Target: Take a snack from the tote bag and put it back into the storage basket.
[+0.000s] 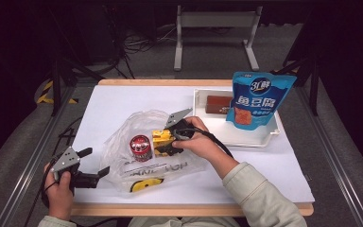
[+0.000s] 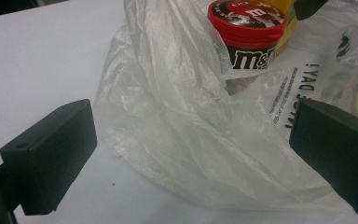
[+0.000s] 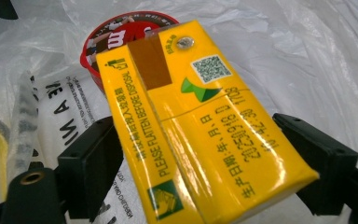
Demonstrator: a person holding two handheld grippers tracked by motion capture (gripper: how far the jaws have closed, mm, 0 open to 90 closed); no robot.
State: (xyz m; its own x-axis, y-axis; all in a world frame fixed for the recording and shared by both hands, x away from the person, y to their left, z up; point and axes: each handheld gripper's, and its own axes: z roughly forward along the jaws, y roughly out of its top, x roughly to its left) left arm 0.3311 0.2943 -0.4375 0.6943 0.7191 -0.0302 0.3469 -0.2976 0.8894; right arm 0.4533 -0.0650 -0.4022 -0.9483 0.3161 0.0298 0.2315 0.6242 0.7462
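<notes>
A clear plastic bag (image 1: 123, 138) with black print lies crumpled in the middle of the white table. Inside it stands an M&M's tub (image 1: 141, 147) with a red lid, also seen up close (image 2: 249, 32). My right gripper (image 1: 170, 141) is at the bag's right side, shut on a yellow drink carton (image 1: 160, 138). The carton (image 3: 200, 130) lies tilted between the two black jaws, just in front of the tub (image 3: 116, 35). My left gripper (image 1: 96, 161) is open at the bag's left edge, its jaws spread wide on either side of the crumpled plastic (image 2: 177, 116).
A white tray (image 1: 246, 137) sits at the right back of the table. It holds an upright blue snack pouch (image 1: 260, 99) and a brown packet (image 1: 217, 104). A metal frame (image 1: 215, 28) stands on the floor beyond the table.
</notes>
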